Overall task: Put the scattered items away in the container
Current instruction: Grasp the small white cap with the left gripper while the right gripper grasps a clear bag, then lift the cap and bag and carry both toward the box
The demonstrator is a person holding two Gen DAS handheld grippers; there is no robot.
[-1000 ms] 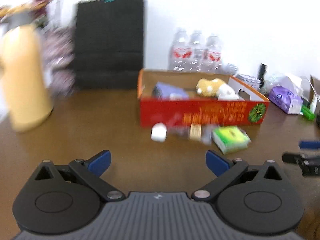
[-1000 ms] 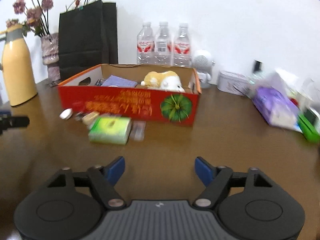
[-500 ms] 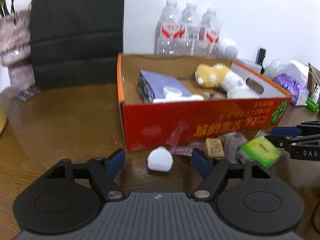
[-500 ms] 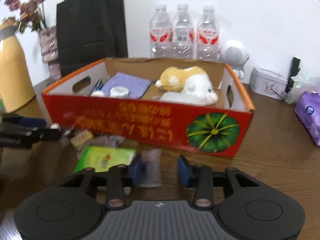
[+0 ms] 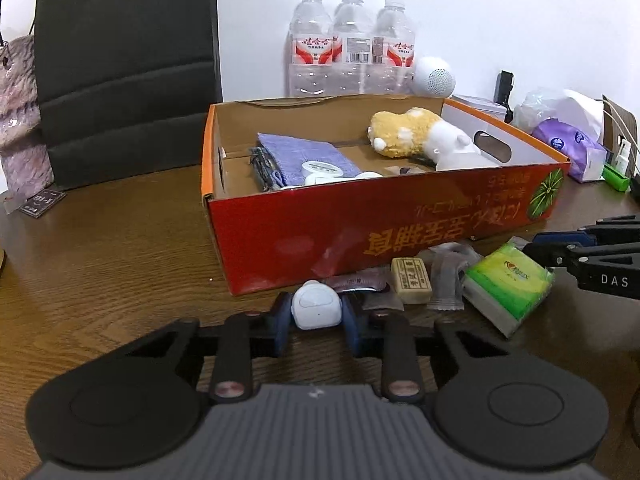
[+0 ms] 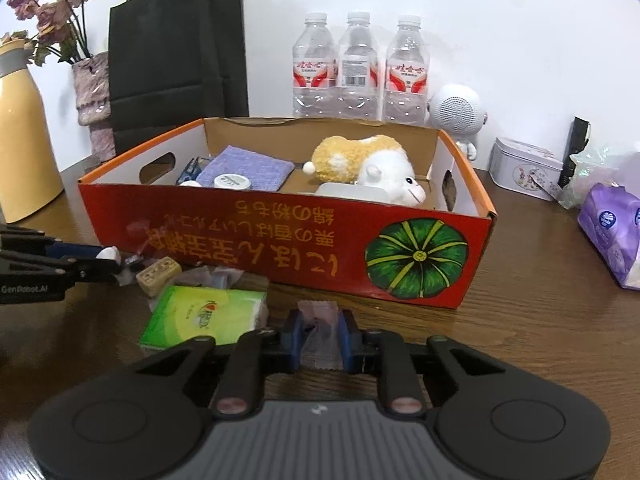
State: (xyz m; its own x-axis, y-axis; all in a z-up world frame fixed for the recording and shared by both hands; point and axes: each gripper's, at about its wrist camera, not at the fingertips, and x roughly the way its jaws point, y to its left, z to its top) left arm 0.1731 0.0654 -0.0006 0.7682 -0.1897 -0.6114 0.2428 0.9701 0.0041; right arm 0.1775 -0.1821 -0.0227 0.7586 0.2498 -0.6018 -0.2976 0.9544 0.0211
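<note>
A red cardboard box (image 5: 400, 224) (image 6: 280, 240) stands on the brown table and holds a plush toy (image 5: 412, 134), a purple cloth (image 5: 304, 156) and small white jars. My left gripper (image 5: 316, 316) is shut on a small white rounded case (image 5: 316, 310) on the table in front of the box. My right gripper (image 6: 319, 334) is shut on a clear pinkish sachet (image 6: 318, 320) on the table. Between them lie a green tissue pack (image 5: 506, 280) (image 6: 204, 316), a tan biscuit block (image 5: 410, 280) (image 6: 158, 276) and several sachets (image 5: 448, 272).
Behind the box stand three water bottles (image 6: 356, 68), a black paper bag (image 6: 176, 52), a white speaker (image 6: 456, 112) and a tin (image 6: 524, 168). A yellow jug (image 6: 20, 132) and flower vase (image 6: 94, 96) are at left. A purple tissue pack (image 6: 612, 232) lies at right.
Both grippers moved forward to the items in front of the box and closed: the left on the white case, the right on the clear sachet.
</note>
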